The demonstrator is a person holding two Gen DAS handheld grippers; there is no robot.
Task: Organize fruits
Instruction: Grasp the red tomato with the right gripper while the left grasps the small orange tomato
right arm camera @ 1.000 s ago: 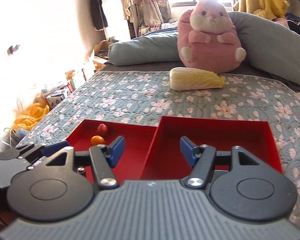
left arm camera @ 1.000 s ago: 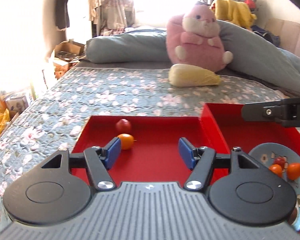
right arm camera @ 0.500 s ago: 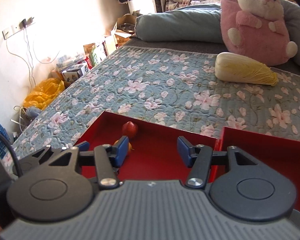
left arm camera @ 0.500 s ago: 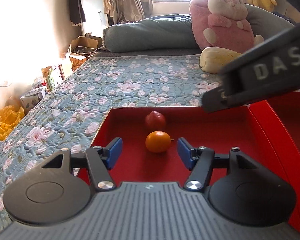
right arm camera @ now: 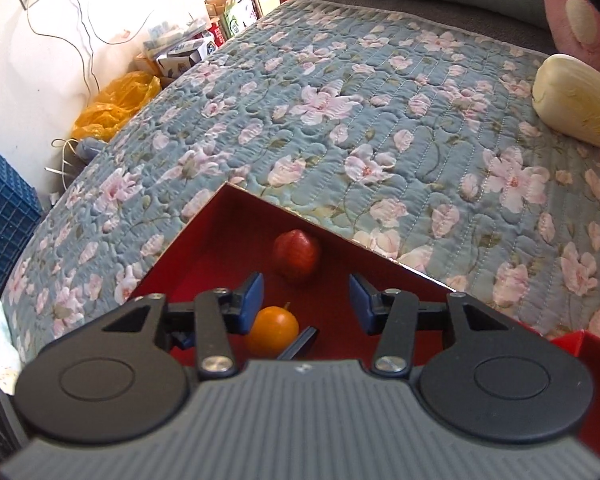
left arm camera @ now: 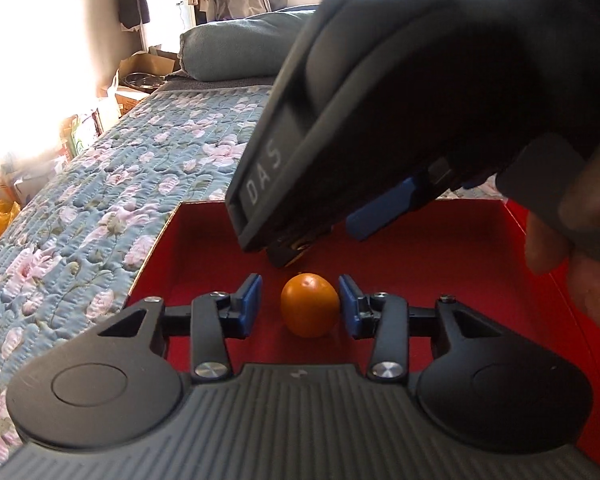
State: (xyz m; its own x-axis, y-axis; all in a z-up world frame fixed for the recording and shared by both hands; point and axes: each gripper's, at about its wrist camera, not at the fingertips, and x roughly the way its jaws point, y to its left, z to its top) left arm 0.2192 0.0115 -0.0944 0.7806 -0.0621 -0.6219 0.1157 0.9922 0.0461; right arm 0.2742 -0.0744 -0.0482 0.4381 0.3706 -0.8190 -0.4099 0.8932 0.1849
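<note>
Left wrist view showed only the orange fruit [left arm camera: 310, 310] on the red tray [left arm camera: 204, 256] floor, sitting between the left gripper [left arm camera: 300, 306] fingers, which were closing; right pad about touching it, left pad apart. The right gripper's body hung just above, blocking the far tray. Right wrist view alone showed the red fruit [right arm camera: 297, 254] in the tray's far corner. Right gripper [right arm camera: 306, 300], tilted steeply down, fingers closing on nothing, fruit beyond them. Tray sat on the floral bed quilt [right arm camera: 340, 120].

Floral quilt [right arm camera: 340, 120], yellow bag [right arm camera: 116, 104], blue crate [right arm camera: 4, 208]
</note>
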